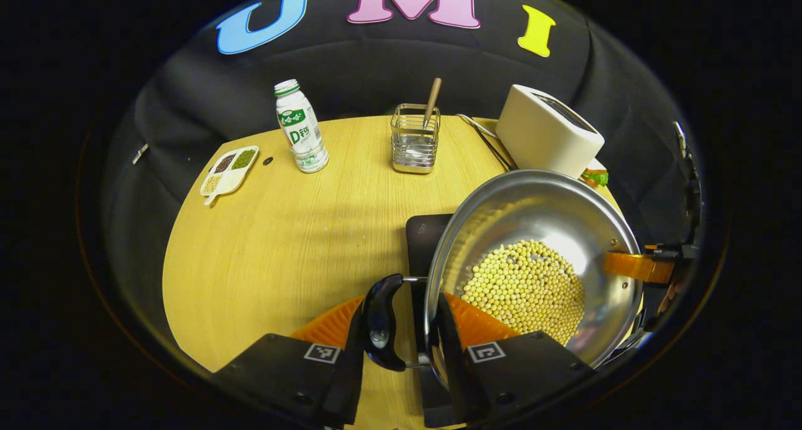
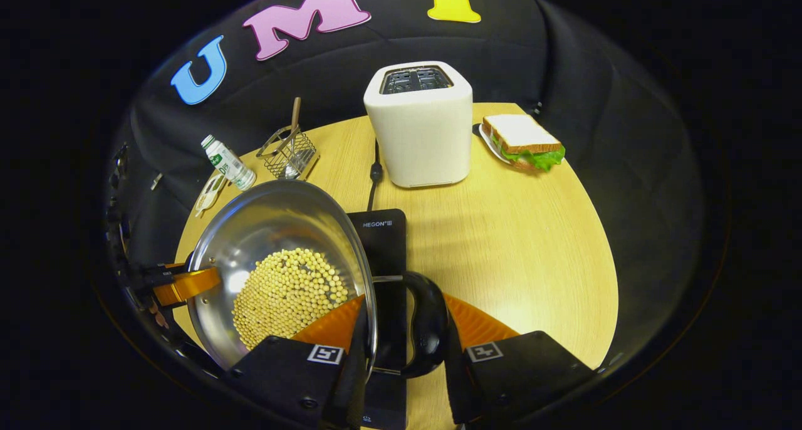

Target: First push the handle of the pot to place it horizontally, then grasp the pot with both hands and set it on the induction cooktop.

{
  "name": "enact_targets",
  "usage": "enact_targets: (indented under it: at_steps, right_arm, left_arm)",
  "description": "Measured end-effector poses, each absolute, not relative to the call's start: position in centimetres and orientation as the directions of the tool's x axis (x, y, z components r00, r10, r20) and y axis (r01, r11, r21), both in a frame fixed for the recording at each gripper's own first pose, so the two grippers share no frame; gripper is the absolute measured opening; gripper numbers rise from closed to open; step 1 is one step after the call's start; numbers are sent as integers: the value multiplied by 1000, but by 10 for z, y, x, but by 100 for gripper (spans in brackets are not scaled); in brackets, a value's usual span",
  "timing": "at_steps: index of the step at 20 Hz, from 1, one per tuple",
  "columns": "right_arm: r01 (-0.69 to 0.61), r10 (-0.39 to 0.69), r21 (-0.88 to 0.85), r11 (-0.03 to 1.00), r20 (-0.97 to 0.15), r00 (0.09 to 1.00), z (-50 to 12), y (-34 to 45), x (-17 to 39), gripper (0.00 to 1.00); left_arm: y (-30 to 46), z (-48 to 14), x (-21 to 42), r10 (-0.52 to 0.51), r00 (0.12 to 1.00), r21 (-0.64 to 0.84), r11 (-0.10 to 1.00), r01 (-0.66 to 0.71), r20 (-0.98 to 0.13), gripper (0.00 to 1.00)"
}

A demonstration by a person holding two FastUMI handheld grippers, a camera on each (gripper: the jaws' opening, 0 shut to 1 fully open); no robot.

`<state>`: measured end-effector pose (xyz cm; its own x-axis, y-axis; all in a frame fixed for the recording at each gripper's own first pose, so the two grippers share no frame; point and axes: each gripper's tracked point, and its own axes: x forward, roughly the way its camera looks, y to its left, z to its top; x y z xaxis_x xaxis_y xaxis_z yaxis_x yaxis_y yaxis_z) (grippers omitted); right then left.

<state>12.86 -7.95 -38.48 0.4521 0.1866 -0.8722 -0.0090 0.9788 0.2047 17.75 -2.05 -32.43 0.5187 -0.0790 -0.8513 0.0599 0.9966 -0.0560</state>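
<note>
We saw the shiny round steel pot (image 1: 532, 229), part-filled with pale yellow beans (image 1: 526, 289), held between both grippers over the flat black induction cooktop (image 2: 382, 229) on the round wooden table (image 1: 282, 242). The pot looked tilted and raised rather than seated; whether its base touched the cooktop we could not tell.

The left gripper (image 1: 407, 323) was pinched on the pot's near edge, one finger outside the black loop handle (image 1: 381, 320), the other inside the rim. The right gripper (image 2: 404, 330) was clamped the same way on the opposite black loop handle (image 2: 426, 330), with one finger inside the pot wall.

We judged the handle-pushing step finished and the two-handed grasp made. What remained was lowering the pot flat onto the cooktop and letting go.

Farther out stood a white box-shaped toaster (image 2: 420, 126), a sandwich on a plate (image 2: 523, 141), a wire-mesh utensil holder (image 1: 413, 138) with a wooden-handled tool, a small white plastic drink bottle (image 1: 299, 126) and a white divided dish of grains (image 1: 229, 170).

The cooktop carried the word "HEGON" in pale print. The bottle had a green-and-white label we left unread.
</note>
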Motion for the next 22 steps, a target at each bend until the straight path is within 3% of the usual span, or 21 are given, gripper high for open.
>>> enact_targets:
  at_steps: [6, 7, 10, 13, 22]
  right_arm:
    - [-10, 185, 203, 979, -870, 456, -384, -80, 130, 58]
    - [-10, 178, 195, 981, -871, 458, -383, -81, 129, 55]
    - [-11, 179, 198, 980, -860, 478, -377, -76, 133, 66]
    - [-13, 166, 183, 983, -854, 493, -374, -75, 134, 100]
    - [-12, 133, 158, 987, -781, 611, -325, -83, 140, 99]
  left_arm:
    - [-21, -325, 175, -77, 506, -59, 997, 52, -859, 58]
    - [-21, -326, 175, -77, 503, -60, 997, 51, -861, 63]
    - [-19, -324, 174, -48, 513, -29, 999, 45, -857, 68]
    - [-18, -322, 175, -28, 527, 0, 999, 53, -850, 97]
    - [-20, -284, 172, -34, 615, -7, 999, 47, -787, 96]
